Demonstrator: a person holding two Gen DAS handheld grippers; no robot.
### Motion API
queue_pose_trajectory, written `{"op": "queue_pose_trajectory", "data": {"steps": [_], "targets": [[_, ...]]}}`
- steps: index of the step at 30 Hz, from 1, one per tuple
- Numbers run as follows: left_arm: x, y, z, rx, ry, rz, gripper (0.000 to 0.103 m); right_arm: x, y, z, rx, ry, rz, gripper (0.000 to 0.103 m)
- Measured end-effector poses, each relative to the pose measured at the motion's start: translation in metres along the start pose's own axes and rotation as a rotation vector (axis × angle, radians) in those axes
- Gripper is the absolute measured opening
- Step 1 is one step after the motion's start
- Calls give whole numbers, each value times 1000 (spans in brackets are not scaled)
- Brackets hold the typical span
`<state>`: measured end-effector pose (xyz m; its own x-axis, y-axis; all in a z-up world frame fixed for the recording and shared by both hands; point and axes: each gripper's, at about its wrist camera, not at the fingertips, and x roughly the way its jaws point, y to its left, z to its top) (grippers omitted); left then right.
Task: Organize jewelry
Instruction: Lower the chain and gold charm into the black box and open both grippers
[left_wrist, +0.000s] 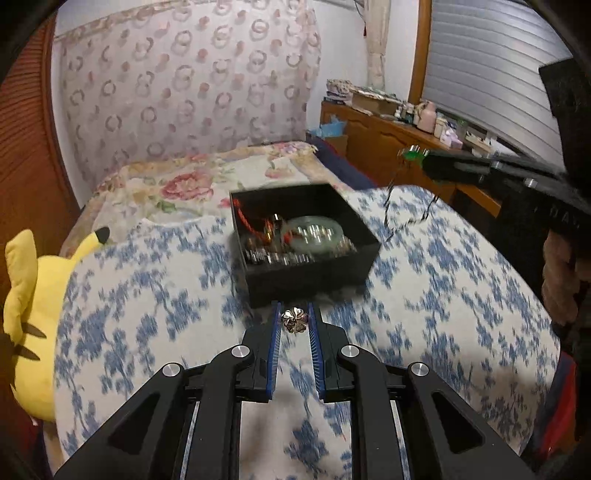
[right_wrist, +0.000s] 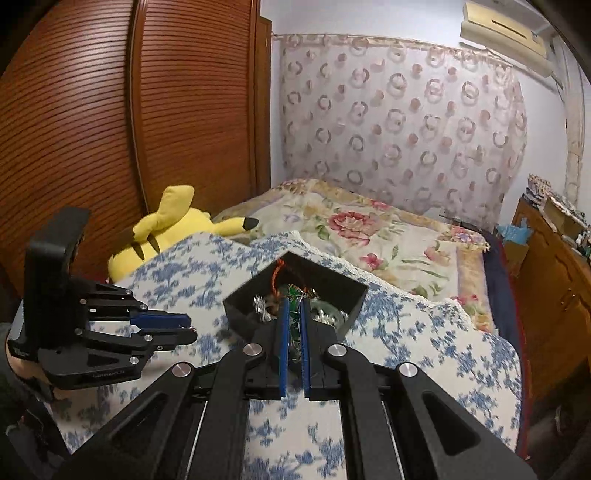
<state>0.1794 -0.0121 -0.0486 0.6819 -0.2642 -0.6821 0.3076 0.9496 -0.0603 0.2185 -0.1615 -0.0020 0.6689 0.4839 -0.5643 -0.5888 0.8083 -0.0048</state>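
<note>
Left gripper (left_wrist: 294, 320) clenched on silver flower charm (left_wrist: 294, 319); right gripper (right_wrist: 294, 314) clenched on green-pendant necklace (left_wrist: 413, 154); both outside black box (left_wrist: 306, 275), placement pending.

Left gripper (left_wrist: 294, 320) angled down, blue pads nearly closed, pinching a small silver flower charm (left_wrist: 294, 320) at the tips. Right gripper (right_wrist: 293, 314) angled down, pads clamped on a green pendant (right_wrist: 294, 325), its thin cord dangling below. Both raised, well apart. Bit of hand behind left gripper.
</note>
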Motion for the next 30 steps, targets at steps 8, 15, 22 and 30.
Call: {"op": "queue_pose_trajectory", "data": {"steps": [8,15,22,30], "targets": [[15,10,37,-10,-24,29,14,40,-6,12,15,43,7,7],[36,14,47,-19,-12,31,14,61,-12,7,34,91,0,27],[55,22,58,-53,3,30,14,58,-21,-1,56,94,-18,39],[67,23,71,-58,3,61,32,50,-29,-15,70,92,-39,39]]}}
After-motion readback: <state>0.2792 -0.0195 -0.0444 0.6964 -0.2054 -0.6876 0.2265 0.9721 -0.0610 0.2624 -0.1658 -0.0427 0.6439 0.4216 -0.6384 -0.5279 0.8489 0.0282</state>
